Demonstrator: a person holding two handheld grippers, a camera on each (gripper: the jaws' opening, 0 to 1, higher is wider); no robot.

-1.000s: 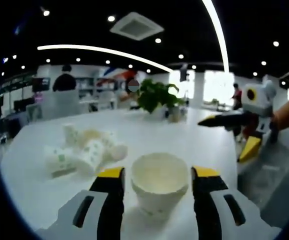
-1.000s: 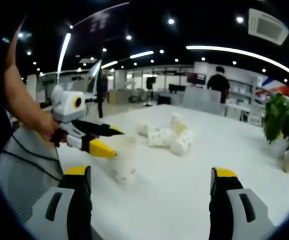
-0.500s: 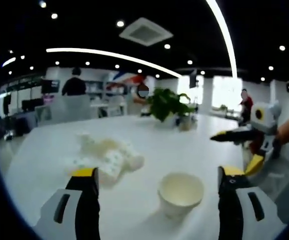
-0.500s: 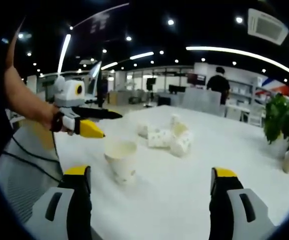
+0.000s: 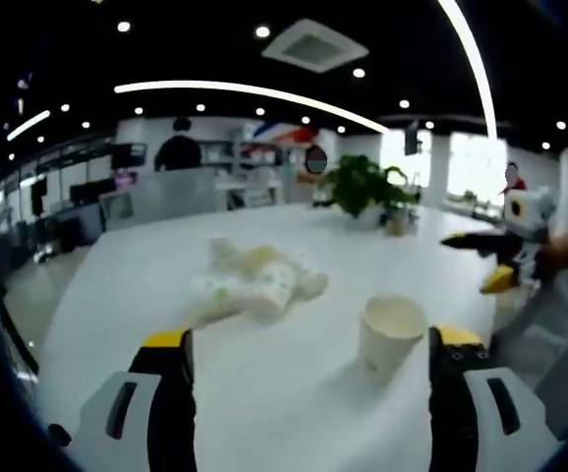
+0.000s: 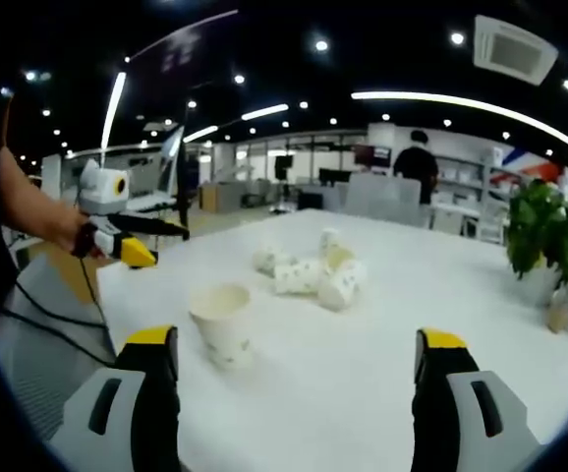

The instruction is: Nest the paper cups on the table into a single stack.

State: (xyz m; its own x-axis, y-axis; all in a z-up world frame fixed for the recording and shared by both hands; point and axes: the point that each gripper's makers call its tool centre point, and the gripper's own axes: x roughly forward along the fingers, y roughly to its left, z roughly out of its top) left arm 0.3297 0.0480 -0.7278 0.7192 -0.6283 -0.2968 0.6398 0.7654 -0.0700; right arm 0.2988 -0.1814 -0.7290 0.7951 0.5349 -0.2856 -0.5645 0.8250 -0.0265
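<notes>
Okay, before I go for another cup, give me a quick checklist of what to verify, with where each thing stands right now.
1. Left gripper empty and open: ok, nothing between its jaws.
2. Right gripper empty and open: ok.
3. Upright cup standing on the table, mouth up, ready to receive: ok.
4. Both grippers clear of the upright cup: ok, neither touches it.
5. Pile of loose cups within view and lying on their sides: ok, though how many there are, cannot tell.
6. Potted plant clear of the pile: ok, it stands well off to the side.
</notes>
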